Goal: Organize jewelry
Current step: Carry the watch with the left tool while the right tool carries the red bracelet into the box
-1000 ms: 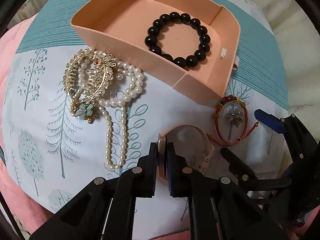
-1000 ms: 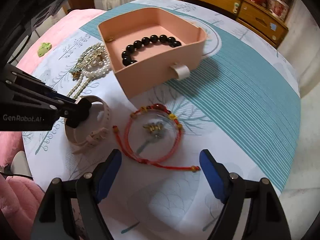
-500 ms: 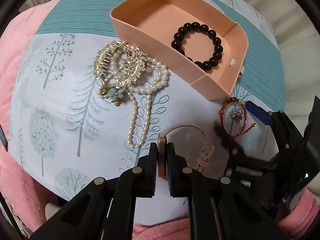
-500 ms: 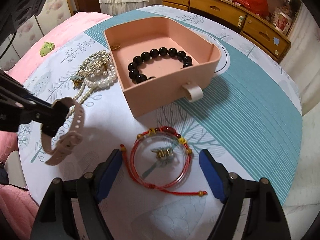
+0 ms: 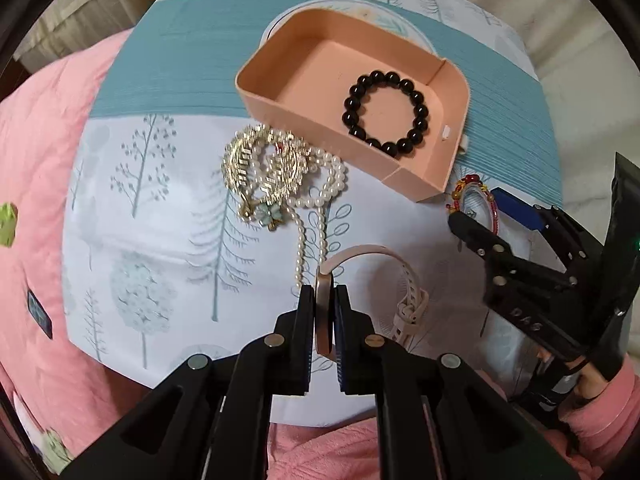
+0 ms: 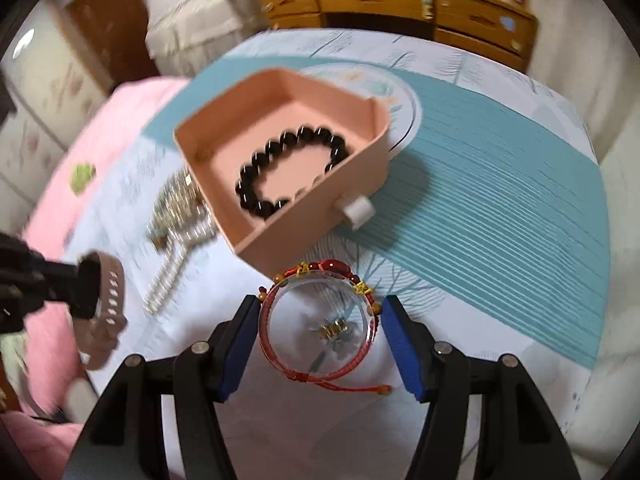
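Up close in the left wrist view, the left gripper [image 5: 324, 312] clamps its black fingers [image 5: 306, 320] on the round case of a pale pink watch [image 5: 376, 280], whose strap loops up and to the right of the fingers, above the tree-print cloth [image 5: 160, 240] covering the desk. Toward the upper right of that frame sits a peach jewelry tray [image 5: 304, 64], open at the top, with a black bead bracelet [image 5: 386, 114] lying inside near its right wall. Just left of and below the tray, a gold rhinestone hair clip [image 5: 266, 168] lies tangled on a pearl necklace [image 5: 320, 204], the pearl strands trailing down toward the watch. At the right edge of the frame the right gripper [image 5: 480, 216] reaches in over a red cord bracelet [image 5: 470, 184], which lies just beside the tray's near corner. Seen from the right wrist camera, the right gripper [image 6: 320, 344] has its blue-padded fingers [image 6: 240, 348] spread wide on either side of the red cord bracelet [image 6: 316, 332], which lies flat on the cloth in the lower middle of the frame; whether the pads touch it cannot be told. Behind it stands the tray [image 6: 320, 208] with its white pull tab [image 6: 358, 208] facing the camera. A pink quilt [image 5: 36, 200] fills the left side, and a wooden dresser [image 6: 400, 4] runs along the top of the right wrist frame.
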The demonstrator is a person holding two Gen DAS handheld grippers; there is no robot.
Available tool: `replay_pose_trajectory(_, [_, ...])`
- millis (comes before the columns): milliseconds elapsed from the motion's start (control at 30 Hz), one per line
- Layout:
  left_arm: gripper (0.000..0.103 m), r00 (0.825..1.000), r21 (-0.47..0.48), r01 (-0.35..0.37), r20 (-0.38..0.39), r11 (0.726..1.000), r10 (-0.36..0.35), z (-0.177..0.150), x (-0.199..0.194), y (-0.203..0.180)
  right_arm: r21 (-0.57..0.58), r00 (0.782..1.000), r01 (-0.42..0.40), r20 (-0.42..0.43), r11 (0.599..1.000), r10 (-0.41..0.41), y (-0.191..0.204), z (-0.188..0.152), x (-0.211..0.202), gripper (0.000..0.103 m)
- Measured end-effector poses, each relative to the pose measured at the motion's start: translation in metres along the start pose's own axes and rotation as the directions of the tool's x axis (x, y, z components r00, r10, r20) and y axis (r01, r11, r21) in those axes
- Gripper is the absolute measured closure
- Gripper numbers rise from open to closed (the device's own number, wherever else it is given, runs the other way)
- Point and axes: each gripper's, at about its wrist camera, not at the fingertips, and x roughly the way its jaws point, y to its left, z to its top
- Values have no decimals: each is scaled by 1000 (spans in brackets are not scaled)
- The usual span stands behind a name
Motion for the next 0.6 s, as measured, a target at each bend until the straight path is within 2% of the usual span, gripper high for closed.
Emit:
replay_pose_trajectory(67, [96, 1000, 26, -2, 0, 1000, 2, 7, -7, 2, 37, 1000, -23, 8, 999, 23, -1, 2, -10, 40])
replay_pose_trajectory(233, [96, 1000, 85, -12, 7, 996, 12, 21, -17, 15, 154, 995, -64, 88, 986, 51, 0, 3, -37, 40])
replay_pose_trajectory(367, [96, 999, 120, -9, 32, 993, 5, 37, -35, 21, 262, 988, -126, 123, 957, 97, 3, 11, -52, 40])
replay_pose_trajectory(600, [96, 997, 178, 5, 71, 984, -17, 73, -56, 29, 355, 970, -185, 218, 916, 111, 11, 25, -62, 40])
